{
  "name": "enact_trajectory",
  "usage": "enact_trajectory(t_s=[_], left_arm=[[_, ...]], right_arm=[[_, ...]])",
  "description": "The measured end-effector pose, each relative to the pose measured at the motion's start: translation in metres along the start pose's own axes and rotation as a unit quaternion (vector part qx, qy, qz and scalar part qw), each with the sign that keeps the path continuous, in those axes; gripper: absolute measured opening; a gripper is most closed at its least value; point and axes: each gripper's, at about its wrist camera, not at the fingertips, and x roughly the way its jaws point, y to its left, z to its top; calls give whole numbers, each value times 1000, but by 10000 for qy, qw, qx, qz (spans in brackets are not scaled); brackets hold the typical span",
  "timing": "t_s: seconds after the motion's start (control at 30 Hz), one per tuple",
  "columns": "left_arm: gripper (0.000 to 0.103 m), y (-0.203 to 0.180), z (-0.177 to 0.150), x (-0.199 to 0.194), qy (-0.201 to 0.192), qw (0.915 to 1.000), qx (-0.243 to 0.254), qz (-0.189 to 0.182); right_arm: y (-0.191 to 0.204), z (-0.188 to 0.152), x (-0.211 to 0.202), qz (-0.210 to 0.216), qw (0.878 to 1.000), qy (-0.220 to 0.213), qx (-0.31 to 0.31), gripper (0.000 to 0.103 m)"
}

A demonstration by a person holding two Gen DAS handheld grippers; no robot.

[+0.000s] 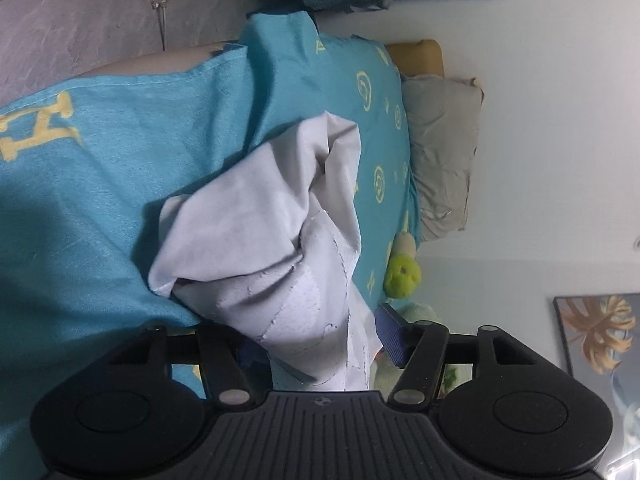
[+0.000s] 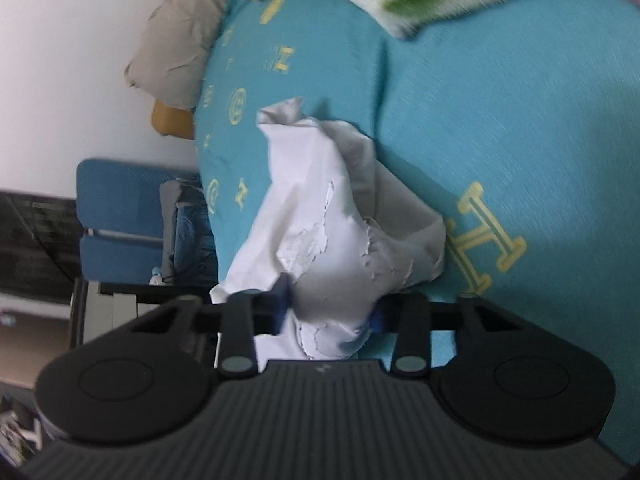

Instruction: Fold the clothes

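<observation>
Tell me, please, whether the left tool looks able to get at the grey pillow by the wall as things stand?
Probably not directly: the white garment fills the left tool and bunches up in front of it, and the grey pillow lies across the teal bedsheet, beyond the garment.

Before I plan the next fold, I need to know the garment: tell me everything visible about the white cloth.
The white cloth is a thin, soft-looking fabric, crumpled in loose folds, not flat. Raw stitched seams and frayed edges show, so it may be inside out. It lies bunched on the teal bedsheet. The right gripper pinches one end between its blue pads; fabric also runs between the left gripper fingers, one pad apparently clear.
</observation>
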Motion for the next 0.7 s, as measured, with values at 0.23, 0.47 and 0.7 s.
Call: enact_trajectory(t_s=[0.23,0.47,0.7], left_arm=[[29,-15,4,-9,15,9996,120,-262],[24,-75,-13,-55,99,9964,760,-362],[24,-140,-58,-96,459,9922,1077,-420]], right_arm=[[26,4,-24,223,9971,-264,-684,28],[46,-5,-73,653,9945,-474,-663,27],[46,-9,-150,982,9934,-496,-323,27]])
